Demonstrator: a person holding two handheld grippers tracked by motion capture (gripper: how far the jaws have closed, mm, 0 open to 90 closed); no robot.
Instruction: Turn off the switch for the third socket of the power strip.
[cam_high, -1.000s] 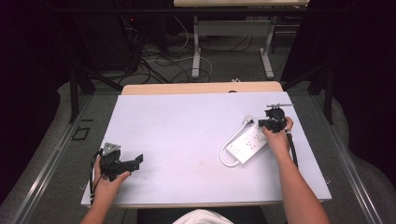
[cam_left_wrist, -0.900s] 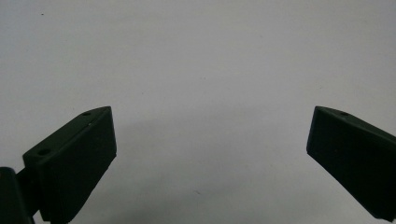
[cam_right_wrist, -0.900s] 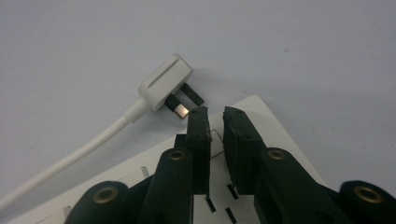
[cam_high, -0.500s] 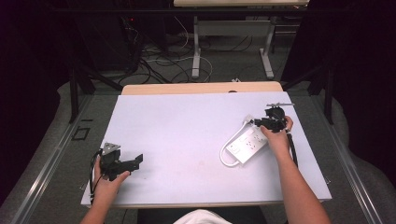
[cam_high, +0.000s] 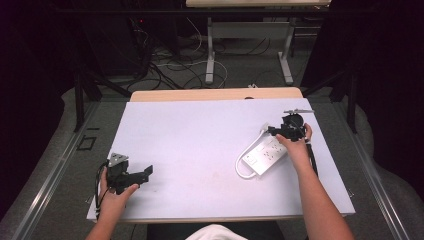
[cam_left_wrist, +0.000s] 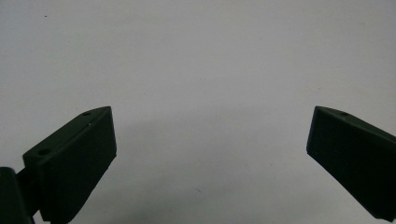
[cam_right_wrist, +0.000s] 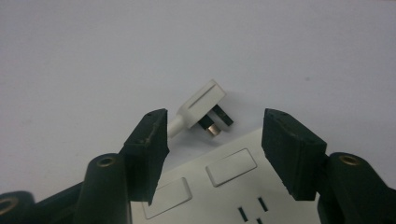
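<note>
We poise our right gripper (cam_right_wrist: 212, 140), fingers spread, over the white power strip (cam_high: 264, 155) and its plug (cam_right_wrist: 204, 109) at the counter's (cam_high: 200, 140) right, seemingly lining up a grasp, our left gripper (cam_high: 131, 175) idling, fingers spread.

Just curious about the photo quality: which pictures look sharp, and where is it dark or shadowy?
High view: the white table is evenly lit, the room behind very dark. Left gripper view: soft, with a faint shadow between the black jaws. Right gripper view: the plug is fairly sharp, the power strip near the lens softer.
</note>
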